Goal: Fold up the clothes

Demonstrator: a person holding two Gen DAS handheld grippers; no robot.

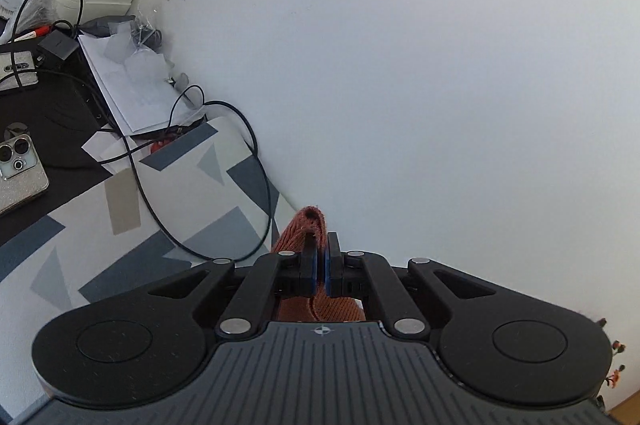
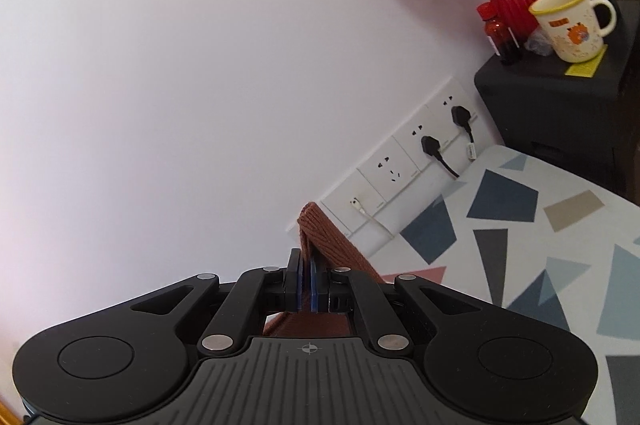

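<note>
Lift step: your left claw (image 1: 321, 257) and right claw (image 2: 305, 279) each clamp the rust knit garment (image 1: 304, 225); next, lay it flat on the table (image 2: 520, 225).

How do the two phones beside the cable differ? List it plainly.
The near phone has a glittery silver case with large round lenses; the far phone looks plainer. The cable crosses the far phone but not the near one. The near phone appears larger. Both lie camera-side up on the black mat.
</note>
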